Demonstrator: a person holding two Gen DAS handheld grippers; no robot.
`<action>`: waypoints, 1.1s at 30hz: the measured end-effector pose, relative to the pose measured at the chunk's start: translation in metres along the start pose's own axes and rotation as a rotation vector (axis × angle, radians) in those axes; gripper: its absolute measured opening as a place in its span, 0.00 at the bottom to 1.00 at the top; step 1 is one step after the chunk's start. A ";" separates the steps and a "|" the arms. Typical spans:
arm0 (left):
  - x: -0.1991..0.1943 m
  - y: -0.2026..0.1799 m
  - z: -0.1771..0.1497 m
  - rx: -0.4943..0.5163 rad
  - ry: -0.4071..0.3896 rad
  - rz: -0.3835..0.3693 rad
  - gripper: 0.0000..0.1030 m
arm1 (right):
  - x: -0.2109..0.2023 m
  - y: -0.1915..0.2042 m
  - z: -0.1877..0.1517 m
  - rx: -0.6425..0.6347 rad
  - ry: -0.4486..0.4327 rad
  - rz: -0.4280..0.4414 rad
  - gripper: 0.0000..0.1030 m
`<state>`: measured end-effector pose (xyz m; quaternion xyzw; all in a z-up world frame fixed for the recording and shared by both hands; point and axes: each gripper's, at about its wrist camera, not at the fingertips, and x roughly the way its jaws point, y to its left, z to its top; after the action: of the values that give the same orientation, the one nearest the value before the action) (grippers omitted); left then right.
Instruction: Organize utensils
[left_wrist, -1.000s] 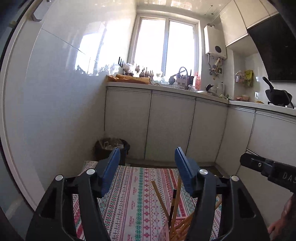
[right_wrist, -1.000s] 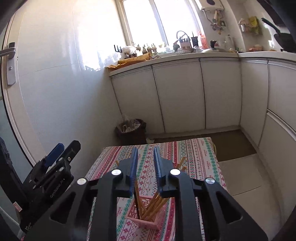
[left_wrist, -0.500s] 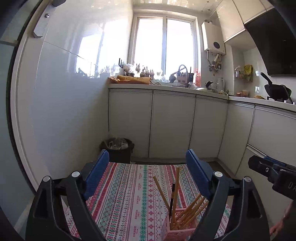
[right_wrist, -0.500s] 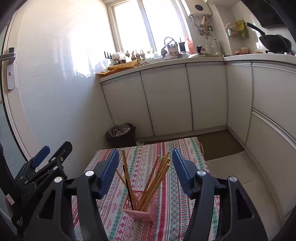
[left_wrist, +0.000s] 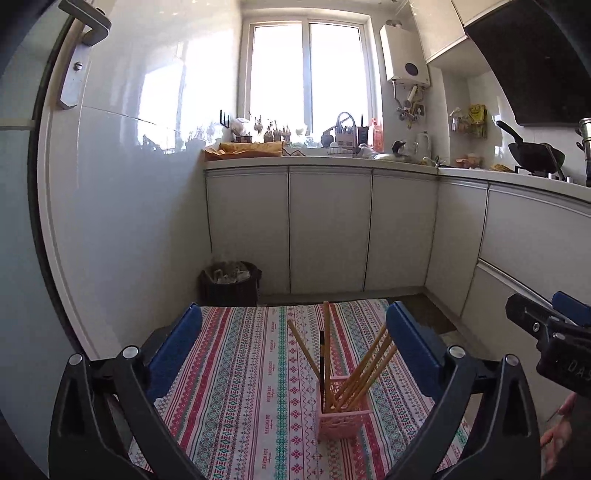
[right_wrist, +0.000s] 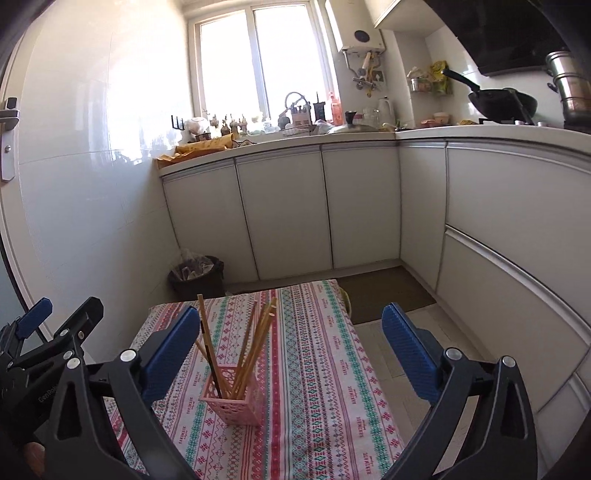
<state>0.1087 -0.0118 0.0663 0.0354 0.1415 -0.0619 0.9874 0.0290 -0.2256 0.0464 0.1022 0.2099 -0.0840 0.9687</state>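
Chopsticks (left_wrist: 354, 365) now clear of fingers (left_wrist: 413, 350)

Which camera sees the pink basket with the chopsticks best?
The right wrist view. There the whole pink basket shows, rim to base, with the chopsticks fanning out of it. In the left wrist view the basket also shows, but it sits lower and nearer that claw's right finger, which covers some chopstick tips.

bare tablecloth (left_wrist: 236, 387) all round the pink holder (left_wrist: 341, 419).
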 end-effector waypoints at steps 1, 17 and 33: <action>-0.001 -0.004 -0.004 0.014 0.020 -0.002 0.93 | -0.004 -0.006 -0.005 -0.011 0.010 -0.021 0.93; 0.056 -0.131 -0.239 0.478 1.035 -0.327 0.86 | -0.029 -0.144 -0.136 0.090 0.324 -0.281 0.93; 0.051 -0.136 -0.269 0.473 1.111 -0.453 0.25 | -0.034 -0.177 -0.141 0.203 0.364 -0.255 0.93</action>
<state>0.0650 -0.1283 -0.2123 0.2480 0.6181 -0.2708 0.6951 -0.0929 -0.3595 -0.0934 0.1852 0.3828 -0.2063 0.8812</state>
